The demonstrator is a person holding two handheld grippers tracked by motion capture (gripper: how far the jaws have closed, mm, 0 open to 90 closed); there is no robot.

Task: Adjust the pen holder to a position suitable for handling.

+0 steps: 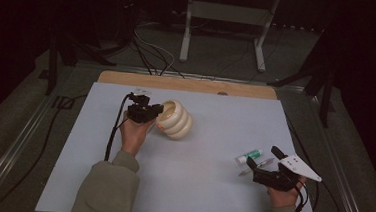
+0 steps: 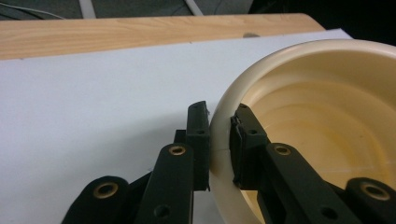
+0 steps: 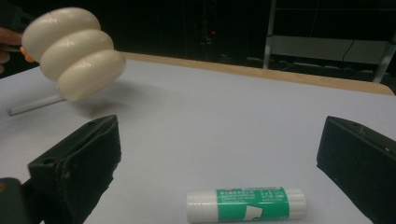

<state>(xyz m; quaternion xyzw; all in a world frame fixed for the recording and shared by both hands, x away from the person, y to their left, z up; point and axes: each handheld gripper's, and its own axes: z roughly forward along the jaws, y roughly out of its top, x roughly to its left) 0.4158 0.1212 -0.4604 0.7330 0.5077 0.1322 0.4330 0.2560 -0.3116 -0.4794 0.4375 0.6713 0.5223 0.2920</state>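
A cream ribbed cup (image 1: 177, 119) hangs tilted on its side a little above the white sheet, its mouth turned toward my left hand. My left gripper (image 1: 156, 112) is shut on its rim. In the left gripper view one jaw of the left gripper (image 2: 219, 121) sits outside the cup (image 2: 327, 107) wall and the other inside. The right gripper view has the cup (image 3: 74, 51) at upper left with a shadow under it. My right gripper (image 1: 263, 158) rests open at the table's right. A green-and-white glue stick (image 3: 247, 204) lies between the wide jaws of the right gripper (image 3: 222, 140), untouched.
The white sheet (image 1: 205, 187) covers a wooden table whose bare strip (image 1: 187, 84) runs along the far edge. The glue stick (image 1: 249, 156) lies near the sheet's right side. A thin white stick (image 3: 35, 104) lies on the sheet beyond the cup. A metal stand (image 1: 227, 18) stands on the floor behind.
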